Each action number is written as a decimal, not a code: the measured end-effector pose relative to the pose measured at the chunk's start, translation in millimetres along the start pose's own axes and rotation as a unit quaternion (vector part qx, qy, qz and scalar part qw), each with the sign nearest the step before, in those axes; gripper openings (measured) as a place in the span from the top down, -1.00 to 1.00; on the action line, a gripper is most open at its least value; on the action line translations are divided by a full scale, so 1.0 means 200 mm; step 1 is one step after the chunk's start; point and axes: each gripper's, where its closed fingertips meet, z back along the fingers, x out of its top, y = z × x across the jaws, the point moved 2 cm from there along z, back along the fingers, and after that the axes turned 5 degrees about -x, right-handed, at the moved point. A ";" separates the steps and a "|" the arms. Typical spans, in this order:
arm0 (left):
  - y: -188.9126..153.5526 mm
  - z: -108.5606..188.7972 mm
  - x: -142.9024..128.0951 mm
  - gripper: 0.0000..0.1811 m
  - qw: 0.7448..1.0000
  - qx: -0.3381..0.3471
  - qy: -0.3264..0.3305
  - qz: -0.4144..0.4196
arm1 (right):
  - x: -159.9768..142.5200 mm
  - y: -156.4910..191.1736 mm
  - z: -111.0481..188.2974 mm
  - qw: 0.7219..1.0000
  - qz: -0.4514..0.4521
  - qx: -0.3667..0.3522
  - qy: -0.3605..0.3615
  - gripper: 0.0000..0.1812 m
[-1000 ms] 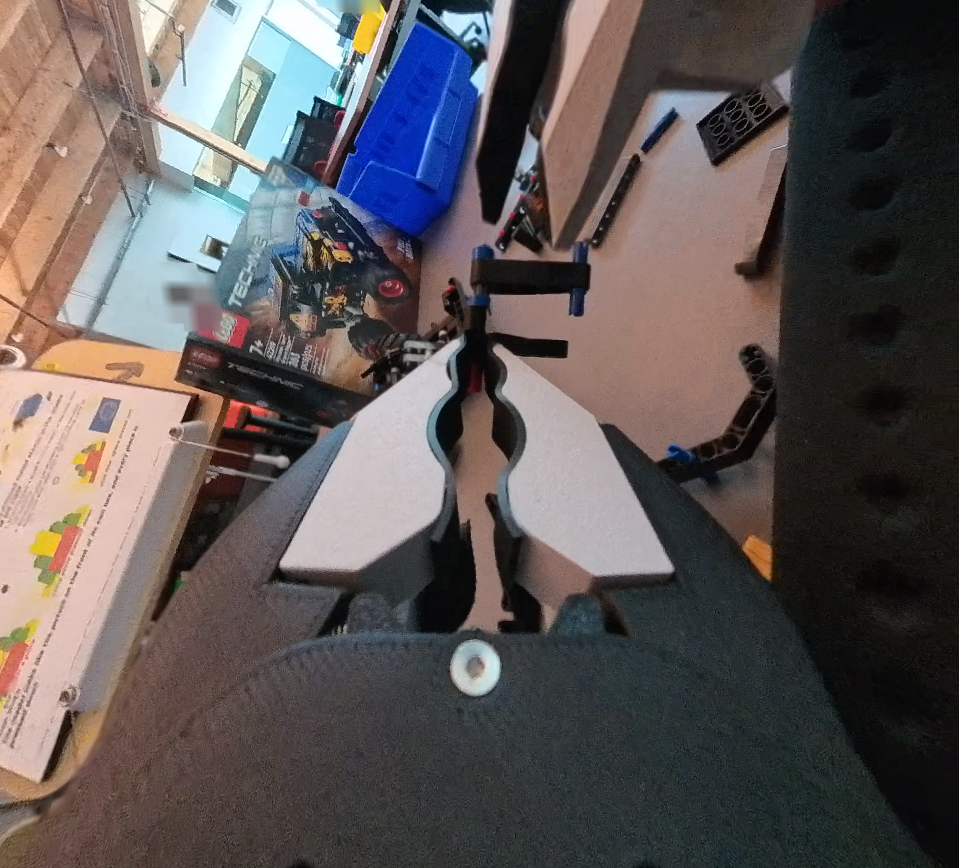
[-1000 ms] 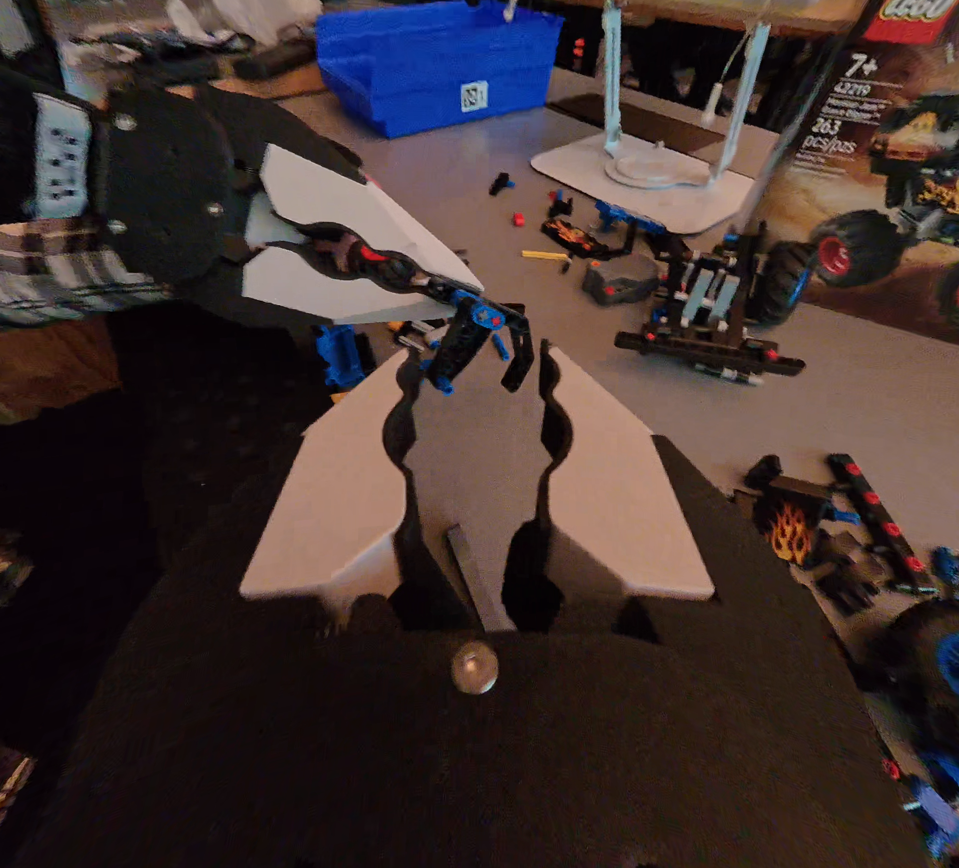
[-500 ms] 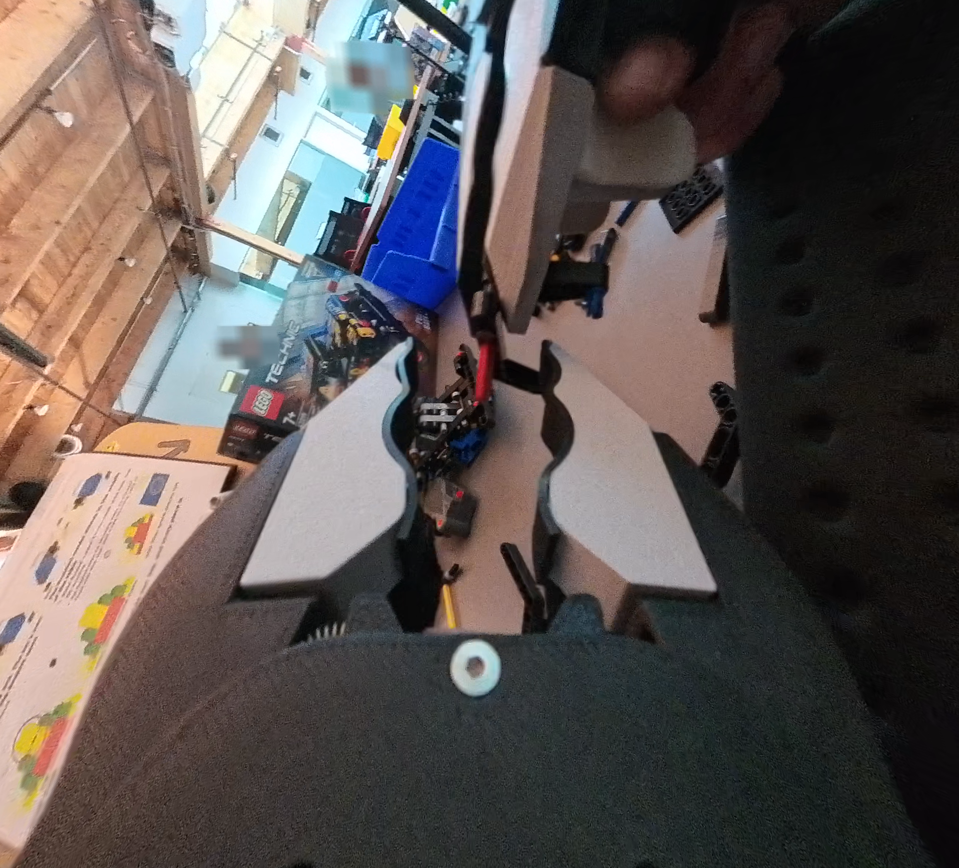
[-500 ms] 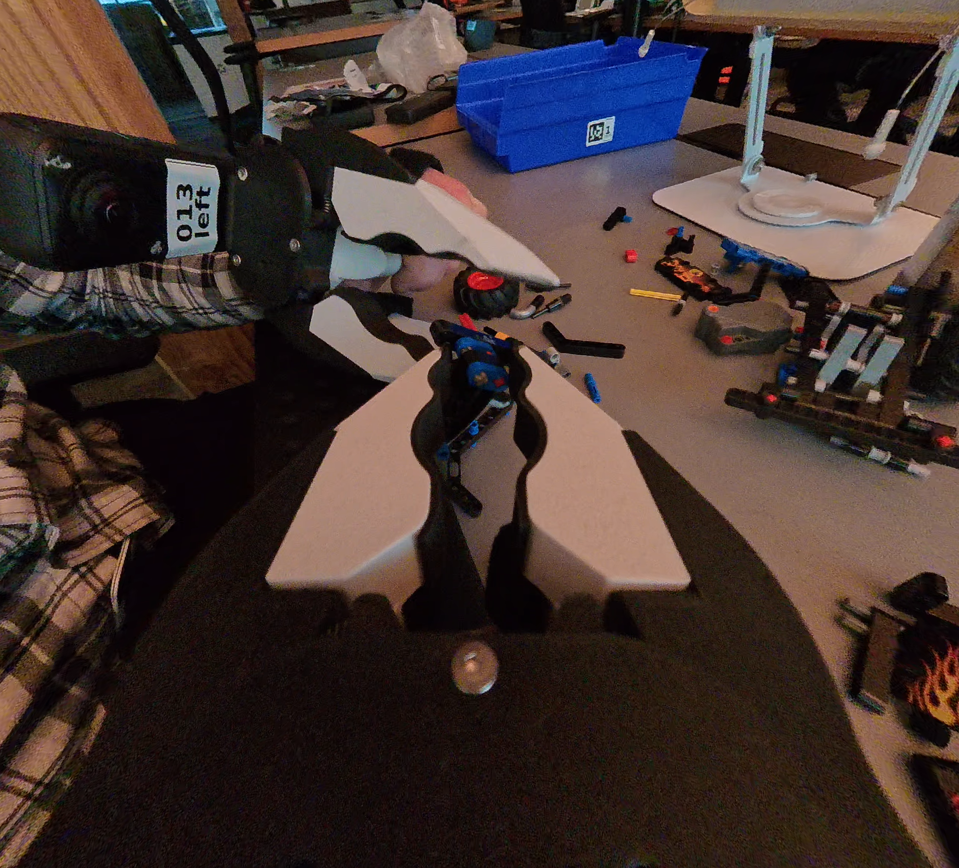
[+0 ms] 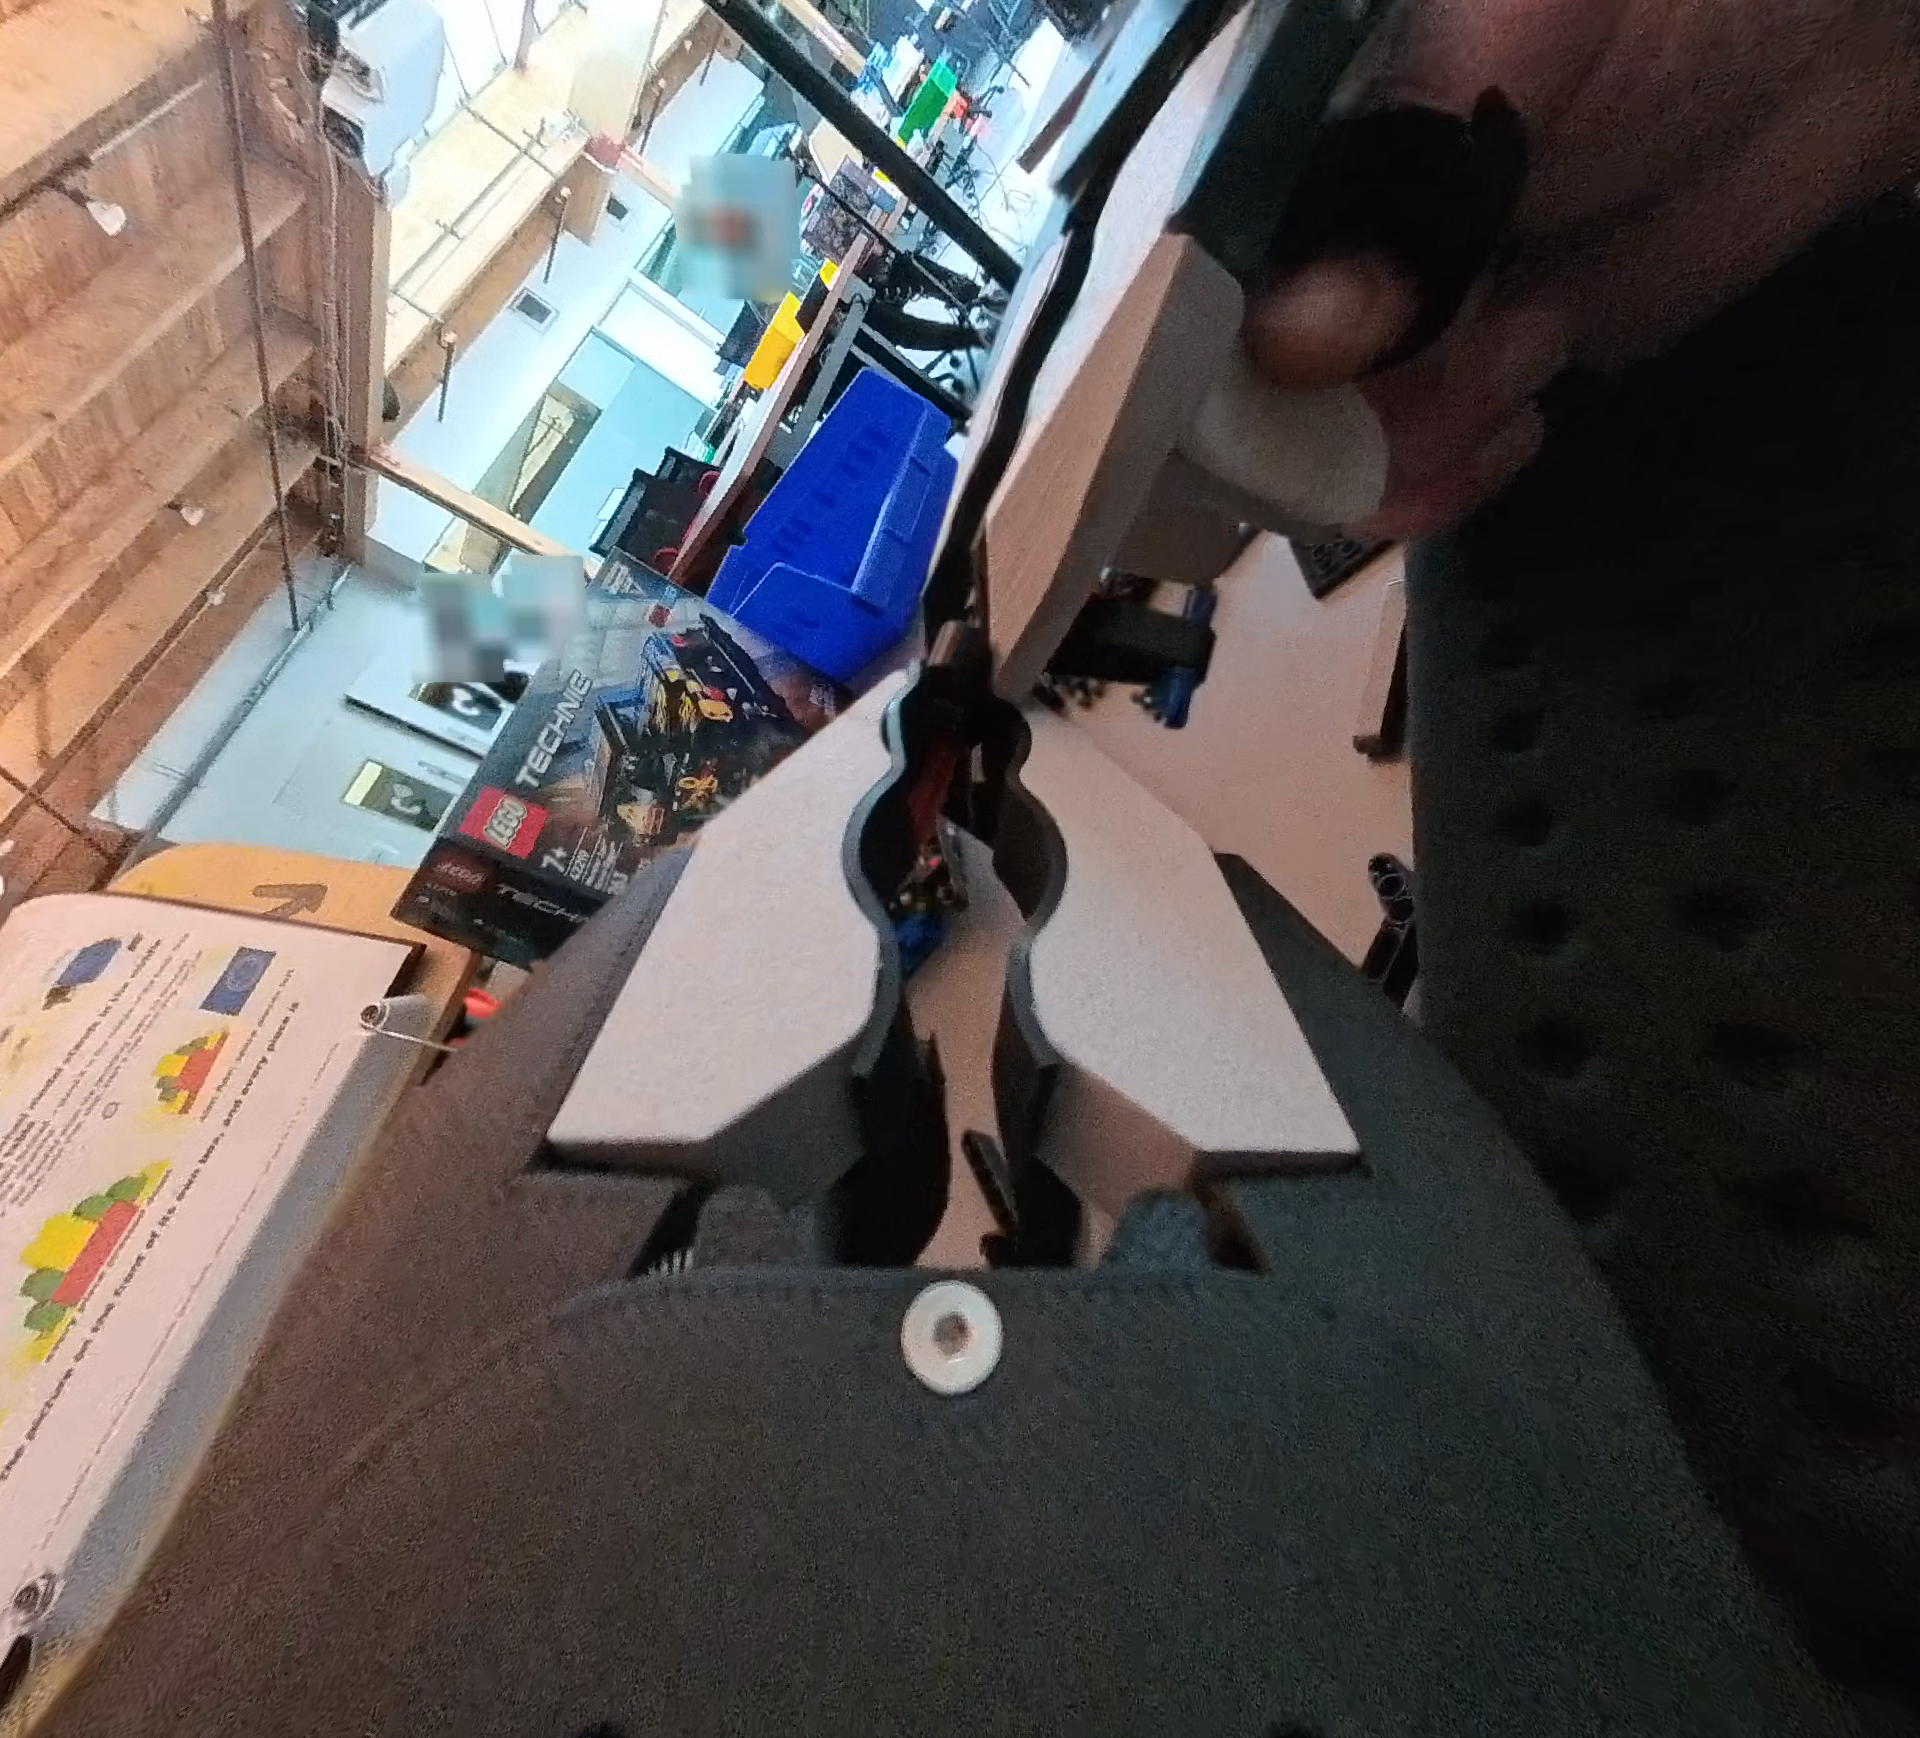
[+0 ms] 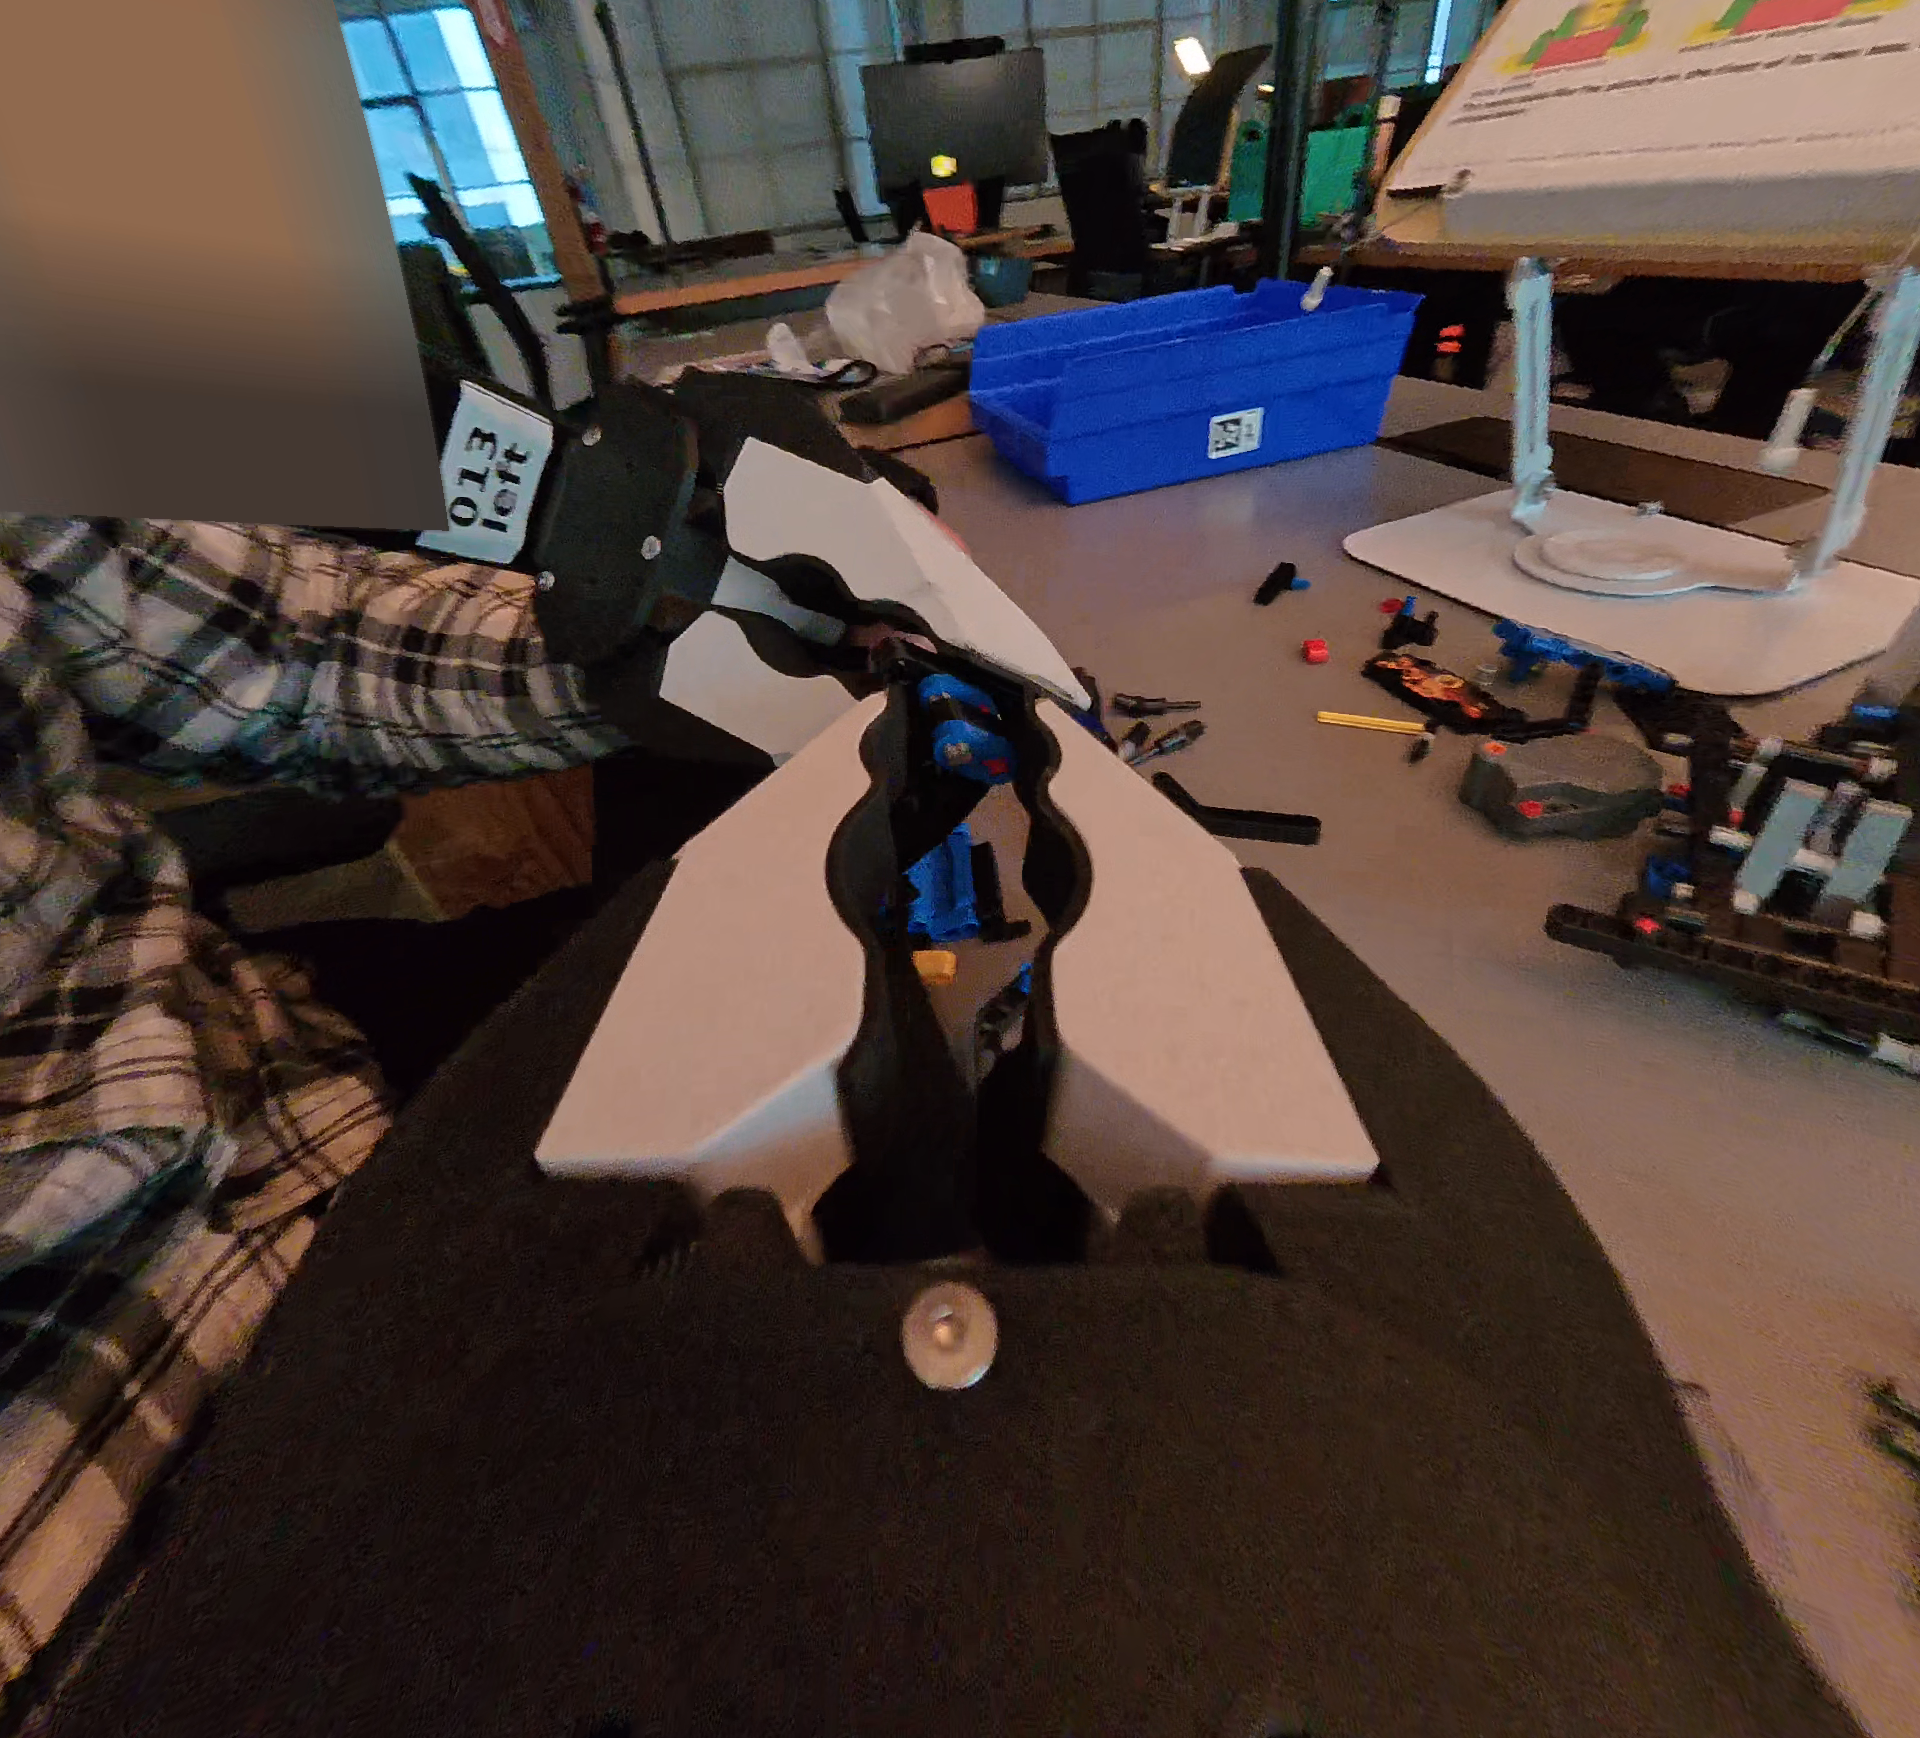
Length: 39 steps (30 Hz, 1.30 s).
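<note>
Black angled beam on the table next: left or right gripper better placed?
Right, likely. The black angled beam lies just beside the right gripper tips; the left gripper is farther. Both are shut on the small assembly.

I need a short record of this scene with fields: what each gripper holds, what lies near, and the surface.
right gripper: shut on small black and blue brick assembly
left gripper: closed around the same assembly's black and red end, meeting the right gripper tip to tip
surface: grey table
nearby: blue bin, white stand base, partly built black vehicle frame, loose small parts
background: toy set box, instruction sheet
</note>
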 end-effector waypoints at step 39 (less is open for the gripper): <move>-0.05 -0.05 -0.13 0.95 0.992 -0.070 0.055 0.087 | -0.13 -0.13 -0.01 0.955 0.207 -0.127 0.172 0.71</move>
